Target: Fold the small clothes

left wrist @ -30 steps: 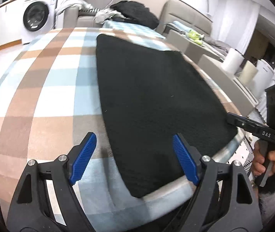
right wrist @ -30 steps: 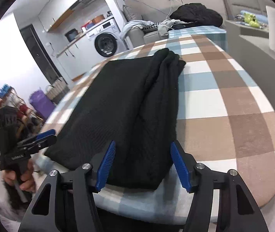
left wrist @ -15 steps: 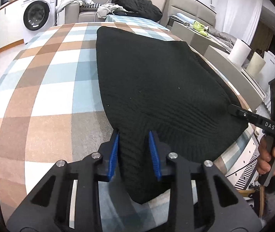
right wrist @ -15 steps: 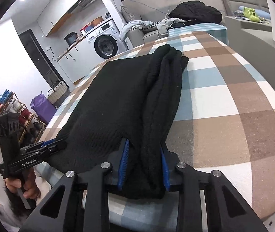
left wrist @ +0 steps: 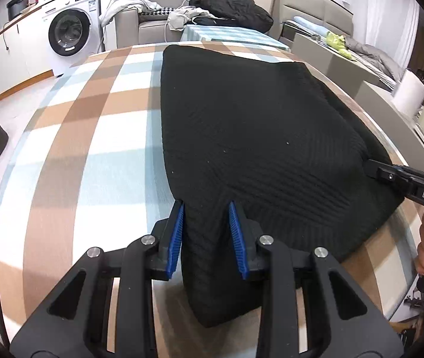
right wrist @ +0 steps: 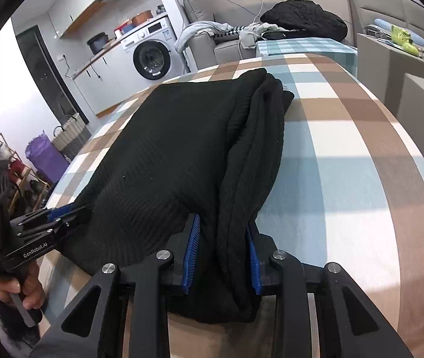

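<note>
Black knit garment [left wrist: 256, 137] is pinched by your left gripper [left wrist: 207, 238] and right gripper [right wrist: 222, 256]; lift both corners evenly.

Garment's [left wrist: 256, 137] pinched hem perhaps behind tongs [left wrist: 207, 238]

Both grippers went from wide open to clamped on the black sweater [left wrist: 241, 137]'s near corners (lifting it now, slightly).
</note>
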Motion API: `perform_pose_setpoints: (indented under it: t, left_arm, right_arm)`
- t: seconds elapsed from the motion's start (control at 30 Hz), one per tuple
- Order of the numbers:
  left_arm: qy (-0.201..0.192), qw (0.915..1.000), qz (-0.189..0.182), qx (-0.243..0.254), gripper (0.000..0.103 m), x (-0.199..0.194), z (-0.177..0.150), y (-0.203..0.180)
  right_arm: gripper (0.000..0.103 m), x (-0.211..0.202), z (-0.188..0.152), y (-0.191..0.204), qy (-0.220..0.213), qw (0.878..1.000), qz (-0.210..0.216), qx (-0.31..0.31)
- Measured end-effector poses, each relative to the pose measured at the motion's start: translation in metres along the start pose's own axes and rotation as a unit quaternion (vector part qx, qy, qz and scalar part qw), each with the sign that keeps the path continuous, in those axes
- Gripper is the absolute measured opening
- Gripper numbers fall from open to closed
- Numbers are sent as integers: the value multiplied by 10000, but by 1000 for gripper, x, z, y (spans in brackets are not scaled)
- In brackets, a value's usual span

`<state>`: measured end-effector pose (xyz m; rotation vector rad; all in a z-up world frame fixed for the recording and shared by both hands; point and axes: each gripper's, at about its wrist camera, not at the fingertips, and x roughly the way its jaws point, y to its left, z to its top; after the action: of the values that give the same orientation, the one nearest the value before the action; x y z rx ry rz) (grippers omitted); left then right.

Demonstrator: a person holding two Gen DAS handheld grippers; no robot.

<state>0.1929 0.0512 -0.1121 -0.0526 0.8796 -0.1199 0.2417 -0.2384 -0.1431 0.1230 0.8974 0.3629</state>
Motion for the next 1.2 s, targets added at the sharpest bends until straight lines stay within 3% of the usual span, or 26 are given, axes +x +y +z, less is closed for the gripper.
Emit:
perform_pose_setpoints:
  t: [0.17,0.4,0.53,0.6,0.67,0.73,0.77,0.83,0.93,1.2]
  left_arm:
    - [-16,10000,36,-73,27,12,14,8]
    - [-113,9999,60,-48,27,10,9,10]
    - [-205,9996,-33,-169,28,-1,3,15]
    - [-349,9991,-97,-233,30,-13,-2,19]
    - [-508,9983,-111,-258,54,-25,-9,19]
    - [-816,9962,-158,-246,76,-44,-18,18]
    - [-941,9951,-157,-246,86,-51,-22,18]
    - [-1204,9924,-152,-203,89,-67,-31,15]
    - [-1507,9882,-120,-227,102,-84,-45,12]
    - [-1902,9813,-42,-302,102,-105,-74,5]
  right_arm:
    - [29,19,22,2,48,9999,-112,-49]
    - [32,18,20,-3,4,10000,-53,-41]
    - [43,2,17,1,-178,9996,-174,-163]
    - [54,-13,13,4,-363,9987,-205,-304]
    - [83,-26,9,7,-521,9976,-212,-413]
    - [100,-46,-2,11,-819,9951,-117,-541]
    - [103,-57,-8,14,-1014,9929,-67,-619]
    - [103,-73,-20,17,-1297,9888,23,-735]
    - [103,-89,-35,23,-1575,9843,98,-794]
    - [103,-100,-66,21,-1943,9770,258,-838]
